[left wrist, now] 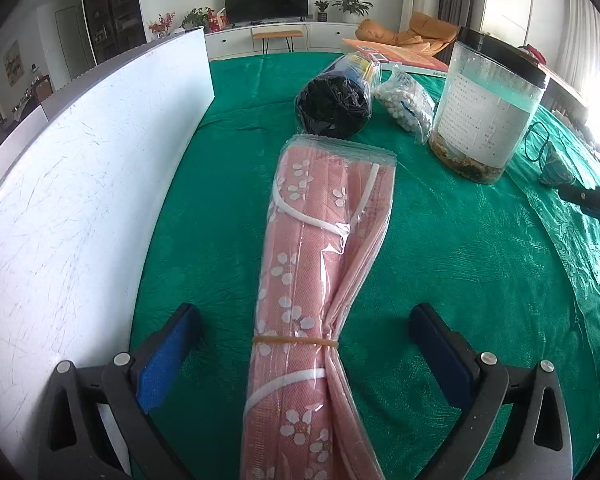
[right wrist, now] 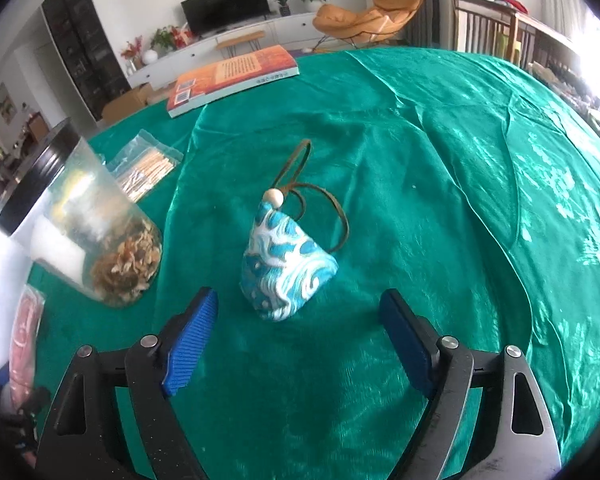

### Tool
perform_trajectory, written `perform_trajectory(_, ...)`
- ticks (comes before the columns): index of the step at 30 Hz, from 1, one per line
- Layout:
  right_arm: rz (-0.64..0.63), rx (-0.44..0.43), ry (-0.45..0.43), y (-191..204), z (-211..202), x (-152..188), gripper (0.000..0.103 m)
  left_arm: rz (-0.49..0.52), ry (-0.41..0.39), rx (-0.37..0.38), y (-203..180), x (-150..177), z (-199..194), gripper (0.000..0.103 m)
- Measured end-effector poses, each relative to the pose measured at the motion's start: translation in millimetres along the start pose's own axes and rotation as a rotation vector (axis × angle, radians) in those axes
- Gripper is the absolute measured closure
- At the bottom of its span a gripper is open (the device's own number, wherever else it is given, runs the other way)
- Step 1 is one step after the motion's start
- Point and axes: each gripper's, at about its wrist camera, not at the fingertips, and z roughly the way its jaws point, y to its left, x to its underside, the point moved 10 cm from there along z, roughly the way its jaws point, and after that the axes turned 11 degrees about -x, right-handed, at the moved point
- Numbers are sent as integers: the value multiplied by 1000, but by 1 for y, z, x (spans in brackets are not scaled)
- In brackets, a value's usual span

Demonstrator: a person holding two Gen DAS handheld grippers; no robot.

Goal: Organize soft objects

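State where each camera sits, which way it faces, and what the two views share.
Left wrist: on the left gripper, angled down along a pink bagged bundle lying between its open fingers.
Right wrist: on the right gripper, angled down at a blue-and-white pouch; fingers open.
Shared: green tablecloth, lidded jar, orange book.

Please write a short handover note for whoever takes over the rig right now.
Left tool: open, astride the pink pack at its rubber band, pads not touching it.
Right tool: open, empty, just short of the blue pouch, which stands on the green cloth.
Also on the cloth: black roll, bead bag, jar, book.
Done: nothing visibly sorted.
Left: grasp the pack and pouch, then probably group the soft things.
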Motion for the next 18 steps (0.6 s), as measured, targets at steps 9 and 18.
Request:
perform_trajectory(9, -87, 106, 13, -1, 4, 31, 17, -1, 0, 0, 0, 0, 0, 0)
perform_trajectory(18, -90, 107, 21, -3, 8, 27, 13, -1, 0, 0, 0, 0, 0, 0)
